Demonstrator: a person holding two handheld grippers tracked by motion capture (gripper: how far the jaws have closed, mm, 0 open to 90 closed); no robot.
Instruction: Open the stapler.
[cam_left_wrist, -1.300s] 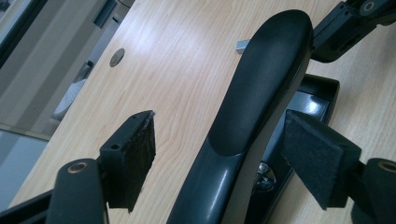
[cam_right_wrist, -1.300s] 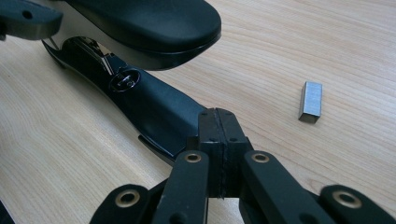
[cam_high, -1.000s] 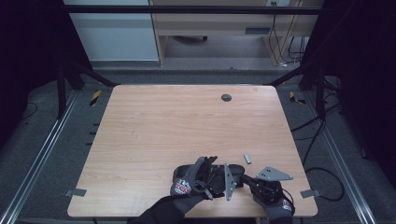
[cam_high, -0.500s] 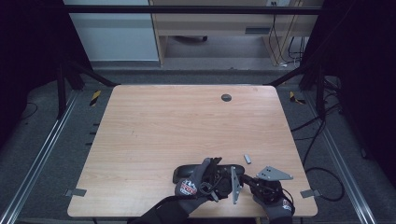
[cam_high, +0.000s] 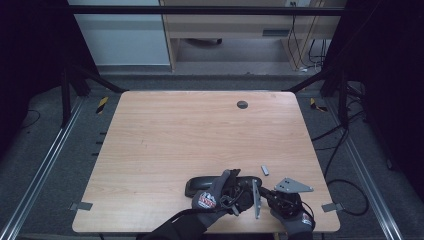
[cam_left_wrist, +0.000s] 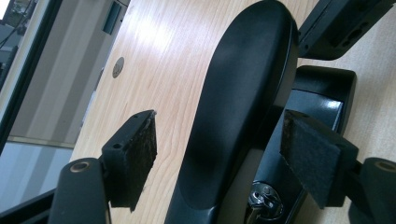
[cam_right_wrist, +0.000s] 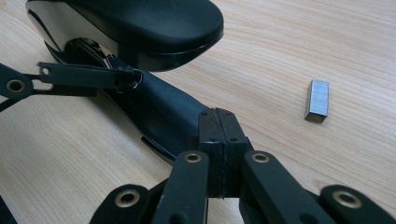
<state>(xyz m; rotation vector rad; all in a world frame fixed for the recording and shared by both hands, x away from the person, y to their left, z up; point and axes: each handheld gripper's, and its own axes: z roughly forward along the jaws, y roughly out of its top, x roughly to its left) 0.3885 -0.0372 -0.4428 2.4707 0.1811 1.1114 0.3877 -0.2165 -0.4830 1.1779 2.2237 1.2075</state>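
Observation:
A black stapler (cam_high: 200, 184) lies near the table's front edge, its top arm (cam_right_wrist: 140, 28) lifted off the base. My left gripper (cam_high: 239, 184) is open, and its pads (cam_left_wrist: 137, 158) stand on either side of the top arm (cam_left_wrist: 233, 107) with a gap on the left. Both jaws of my right gripper (cam_right_wrist: 219, 140) are shut with nothing between them, tip right at the stapler's black base. In the high view that right gripper (cam_high: 267, 192) comes in from the right. A small grey block of staples (cam_right_wrist: 318, 99) lies loose on the wood to the right (cam_high: 265, 170).
The wooden table (cam_high: 200, 130) has a round cable grommet (cam_high: 242, 104) near its far edge, which the left gripper view shows as the grommet (cam_left_wrist: 118, 67). Metal rails run along both sides of the table, and cables lie on the floor at the right.
My left hand and its gripper have edged slightly right and toward the front edge at the stapler. The right gripper, the stapler and the staple block have stayed put.

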